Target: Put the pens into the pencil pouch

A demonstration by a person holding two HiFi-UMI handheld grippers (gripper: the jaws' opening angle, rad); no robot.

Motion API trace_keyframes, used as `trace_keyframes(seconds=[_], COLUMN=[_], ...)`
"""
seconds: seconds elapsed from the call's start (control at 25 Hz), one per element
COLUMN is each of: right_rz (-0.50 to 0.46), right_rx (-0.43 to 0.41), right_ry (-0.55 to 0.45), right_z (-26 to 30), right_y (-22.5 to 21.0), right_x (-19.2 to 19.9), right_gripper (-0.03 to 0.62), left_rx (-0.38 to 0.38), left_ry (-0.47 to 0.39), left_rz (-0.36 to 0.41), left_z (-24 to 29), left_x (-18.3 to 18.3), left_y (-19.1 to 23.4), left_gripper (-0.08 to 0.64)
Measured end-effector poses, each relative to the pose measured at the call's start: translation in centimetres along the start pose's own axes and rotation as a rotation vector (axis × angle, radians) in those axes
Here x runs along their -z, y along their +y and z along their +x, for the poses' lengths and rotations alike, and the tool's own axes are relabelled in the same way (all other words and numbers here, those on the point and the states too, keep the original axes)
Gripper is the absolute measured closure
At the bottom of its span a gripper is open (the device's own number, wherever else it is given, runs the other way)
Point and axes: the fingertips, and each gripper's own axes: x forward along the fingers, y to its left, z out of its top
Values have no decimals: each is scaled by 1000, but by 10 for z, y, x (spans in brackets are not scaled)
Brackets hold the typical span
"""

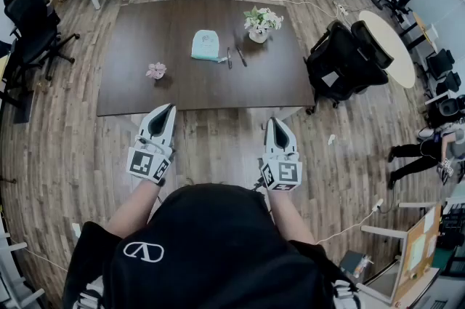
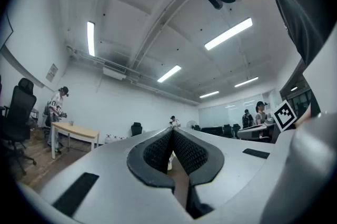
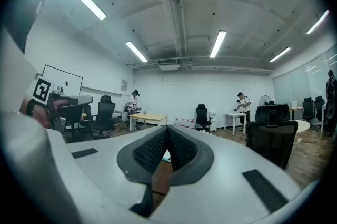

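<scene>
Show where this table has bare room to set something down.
Bare: the table left of the pouch, beyond the pink flower; the front strip below the pens. Crowded: mid-back, where pouch, pens and flower vase cluster.

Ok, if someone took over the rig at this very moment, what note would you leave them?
Left gripper: shut, empty, in front of the table's near edge.
Right gripper: shut, empty, also short of the table.
Pouch lies mid-table; two pens lie just right of it, near the flower vase.
Done: nothing yet; both pens are outside the pouch.
Left: reach in and put each pen into the pouch. Whether it is unzipped cannot be told.
</scene>
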Motion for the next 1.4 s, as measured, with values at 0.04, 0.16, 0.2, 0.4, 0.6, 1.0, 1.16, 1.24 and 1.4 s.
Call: trace_keyframes(seconds=[0.04, 0.16, 0.2, 0.4, 0.6, 1.0, 1.16, 1.24, 1.4], right_rz=[1, 9, 8, 42, 30, 49, 67, 79, 94], right_rx=[1, 2, 1, -26, -53, -68, -101, -117, -129], right_ry=[1, 2, 3, 1, -40, -62, -76, -72, -62], right_z=[0, -1, -1, -1, -5, -1, 7, 15, 41], right_y=[1, 2, 2, 5, 6, -28, -45, -51, -61], right_x=[0, 0, 1, 4, -3, 2, 6, 13, 17], right_gripper=[594, 594, 594, 594, 594, 594, 594, 594, 594], left_rx=[1, 3, 3, 5, 5, -23, -44, -55, -62], left_ry=[1, 6, 8, 9, 15, 37, 45, 52, 63], left_rz=[-1, -3, -3, -9, 1, 16, 32, 40, 50], left_z=[-1, -3, -3, -4, -3, 23, 38, 47, 71], left_x=[0, 1, 2, 3, 3, 19, 24, 27, 31], left_y=[0, -1, -1, -4, -5, -30, -41, -42, -29], left_gripper=[557, 557, 557, 557, 557, 557, 557, 557, 557])
